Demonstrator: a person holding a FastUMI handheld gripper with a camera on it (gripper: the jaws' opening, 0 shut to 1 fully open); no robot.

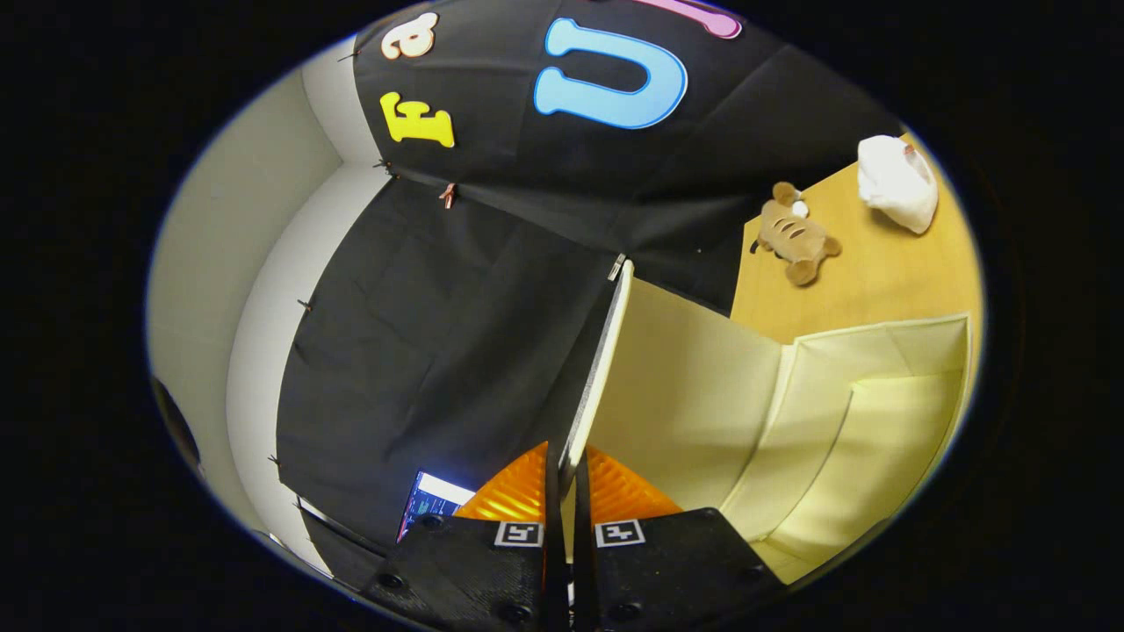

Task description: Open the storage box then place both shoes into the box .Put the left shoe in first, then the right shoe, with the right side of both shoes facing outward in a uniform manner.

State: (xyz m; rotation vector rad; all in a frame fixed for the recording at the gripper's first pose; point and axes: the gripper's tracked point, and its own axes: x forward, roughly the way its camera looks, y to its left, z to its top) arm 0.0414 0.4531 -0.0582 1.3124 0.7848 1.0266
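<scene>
Gripping the raised lid [606,351] of the cream storage box [878,395], tongs [566,478] clenched on its edge, plush toy [795,235] and white bundle [897,183] beyond on the table [878,272].

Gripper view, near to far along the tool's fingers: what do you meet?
Tool shut on the box lid → cream storage box interior → wooden table → plush toy → white bag.

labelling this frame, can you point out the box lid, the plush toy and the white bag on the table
box lid [599,369]: gripper view, on its thin raised edge, clamped between the gripper [567,491] fingers.
plush toy [795,235]: gripper view, on its striped back.
white bag [896,183]: gripper view, on the middle of its crumpled side.
</scene>
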